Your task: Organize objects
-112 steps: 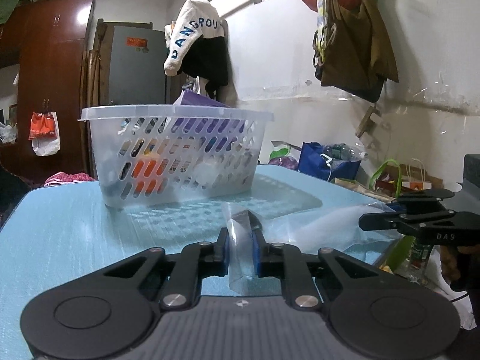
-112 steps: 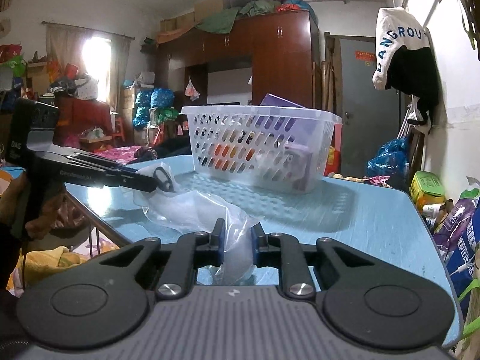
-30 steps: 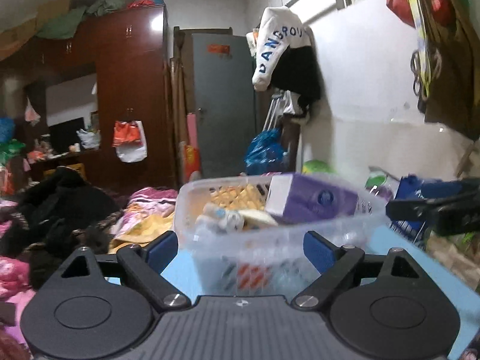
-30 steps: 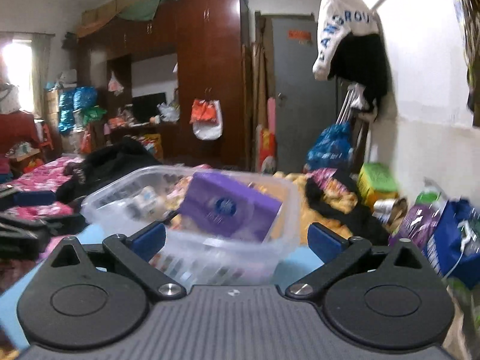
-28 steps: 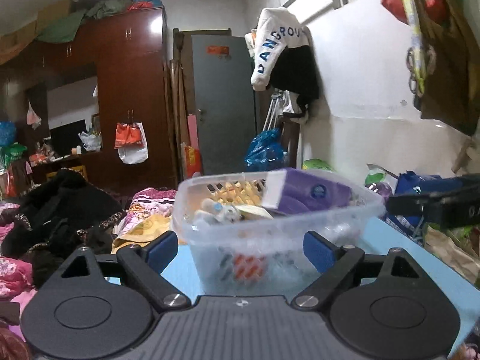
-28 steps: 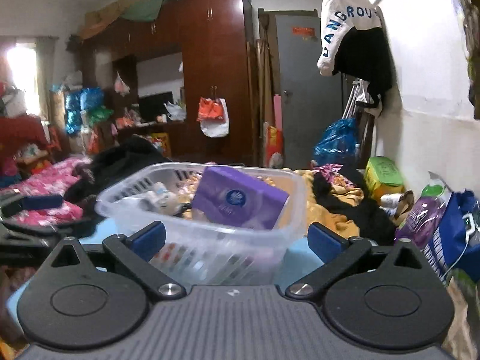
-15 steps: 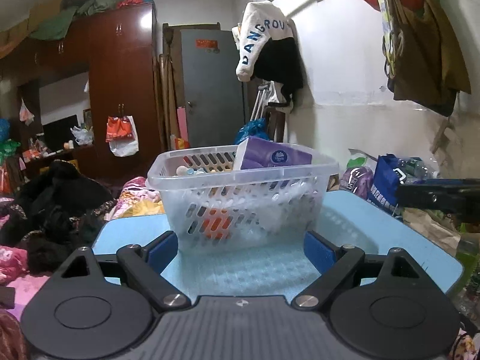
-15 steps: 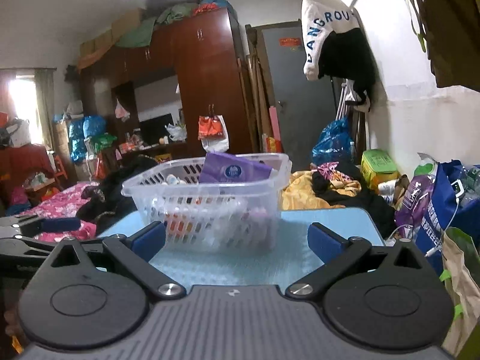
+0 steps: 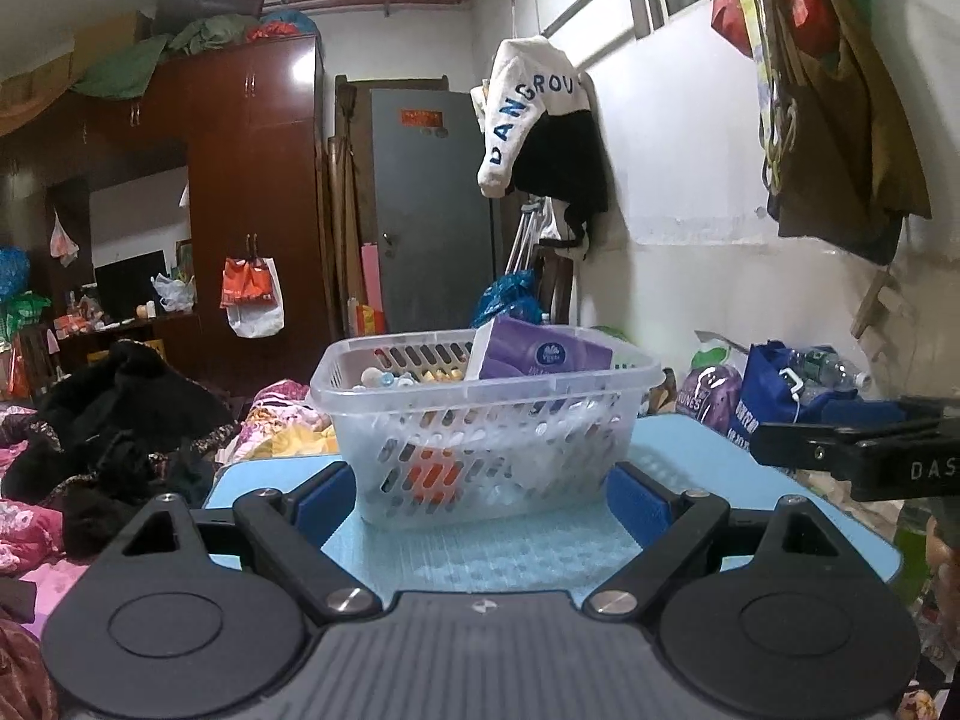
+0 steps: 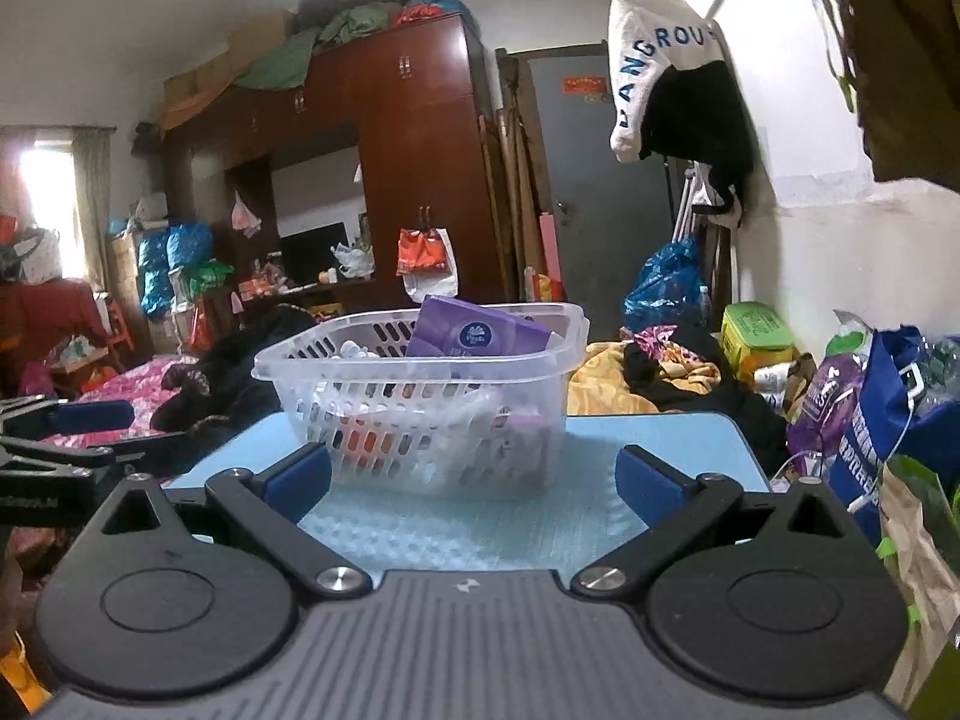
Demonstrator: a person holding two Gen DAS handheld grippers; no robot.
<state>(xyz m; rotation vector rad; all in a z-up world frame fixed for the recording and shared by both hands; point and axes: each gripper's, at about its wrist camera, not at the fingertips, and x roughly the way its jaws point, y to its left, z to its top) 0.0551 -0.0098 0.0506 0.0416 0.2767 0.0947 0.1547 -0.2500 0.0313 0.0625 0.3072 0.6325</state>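
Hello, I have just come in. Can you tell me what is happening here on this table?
A person holds a two-finger gripper in each hand and is tidying things into a clear plastic basket that stands on the blue table. The basket already holds a purple tissue pack, leaning against its rim, and smaller items. At this moment the left gripper and the right gripper are both open and empty, pointing at the basket from the near side of the table.

Filled basket (image 10: 420, 420) on blue table (image 10: 660, 438)
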